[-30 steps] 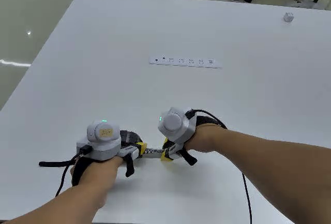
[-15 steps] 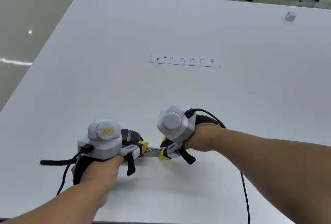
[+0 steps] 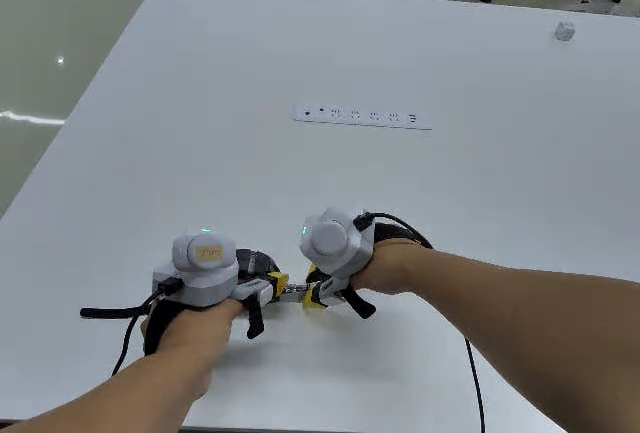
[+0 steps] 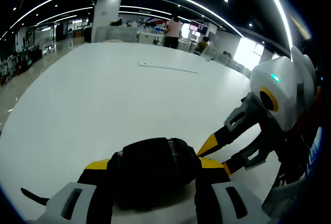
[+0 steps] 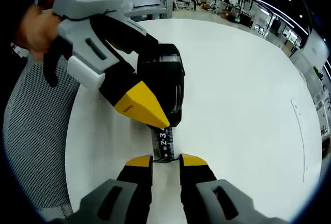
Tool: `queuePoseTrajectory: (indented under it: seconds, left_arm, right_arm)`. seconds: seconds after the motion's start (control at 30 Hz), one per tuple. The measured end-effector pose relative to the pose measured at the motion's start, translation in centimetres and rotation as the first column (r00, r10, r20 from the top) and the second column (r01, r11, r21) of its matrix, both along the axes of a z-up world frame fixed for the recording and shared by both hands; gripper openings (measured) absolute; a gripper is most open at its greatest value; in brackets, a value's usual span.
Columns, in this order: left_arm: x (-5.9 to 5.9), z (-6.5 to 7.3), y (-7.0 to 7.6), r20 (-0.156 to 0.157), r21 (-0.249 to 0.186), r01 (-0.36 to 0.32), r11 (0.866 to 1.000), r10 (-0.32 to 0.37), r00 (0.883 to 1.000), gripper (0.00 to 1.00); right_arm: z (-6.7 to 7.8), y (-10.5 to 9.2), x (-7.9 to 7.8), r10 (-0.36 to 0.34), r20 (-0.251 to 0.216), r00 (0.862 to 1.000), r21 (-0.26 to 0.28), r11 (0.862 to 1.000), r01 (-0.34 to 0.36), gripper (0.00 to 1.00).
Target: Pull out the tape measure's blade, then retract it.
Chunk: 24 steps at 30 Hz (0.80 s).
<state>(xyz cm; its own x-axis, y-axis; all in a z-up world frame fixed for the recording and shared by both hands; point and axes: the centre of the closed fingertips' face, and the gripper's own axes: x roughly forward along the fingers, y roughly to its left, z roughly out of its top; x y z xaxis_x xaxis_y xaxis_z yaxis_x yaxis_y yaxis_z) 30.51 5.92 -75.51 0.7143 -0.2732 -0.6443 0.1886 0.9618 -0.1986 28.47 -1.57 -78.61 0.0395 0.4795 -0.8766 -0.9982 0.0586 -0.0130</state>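
**Short stretch of blade out, both grippers locked on**

The left gripper (image 3: 268, 285) was clamped across the black tape measure case (image 4: 155, 167), jaws pressed in on either flank. The case sat low on the white table (image 3: 250, 73), on the person's side. Just beside it, the right gripper (image 5: 165, 161) had its yellow tips pinched together on the blade (image 5: 164, 142). Only a short numbered stretch showed between case mouth and tips. By my read, the case was compact, hard and fairly slick, so a squeeze across its broad sides suited it. The blade looked like thin, springy steel, ready to kink. Its very end was the spot to grip, and the pull wanted to run straight out.
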Motion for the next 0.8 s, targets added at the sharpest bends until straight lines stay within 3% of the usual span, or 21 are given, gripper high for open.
queuePoseTrajectory:
  seconds: [0.23, 0.37, 0.6, 0.8]
  left_arm:
    - [0.02, 0.02, 0.0, 0.0, -0.001, 0.001, 1.0, -0.001, 1.0, 0.6]
    - [0.04, 0.01, -0.01, -0.001, -0.004, -0.001, 1.0, 0.001, 1.0, 0.6]
    - [0.03, -0.05, 0.01, -0.004, -0.009, -0.004, 1.0, 0.004, 1.0, 0.6]
    - [0.03, -0.04, -0.01, -0.006, -0.013, -0.006, 1.0, 0.006, 1.0, 0.6]
  right_arm:
    - [0.13, 0.01, 0.08, -0.008, -0.01, 1.0, 0.009, 1.0, 0.008, 0.2]
    - [0.55, 0.0, 0.21, -0.053, -0.056, 0.997, 0.034, 0.998, 0.055, 0.2]
    - [0.35, 0.02, 0.11, -0.071, -0.059, 0.996, 0.036, 0.997, 0.073, 0.18]
    - [0.38, 0.24, 0.01, -0.044, -0.037, 0.998, 0.041, 0.998, 0.045, 0.18]
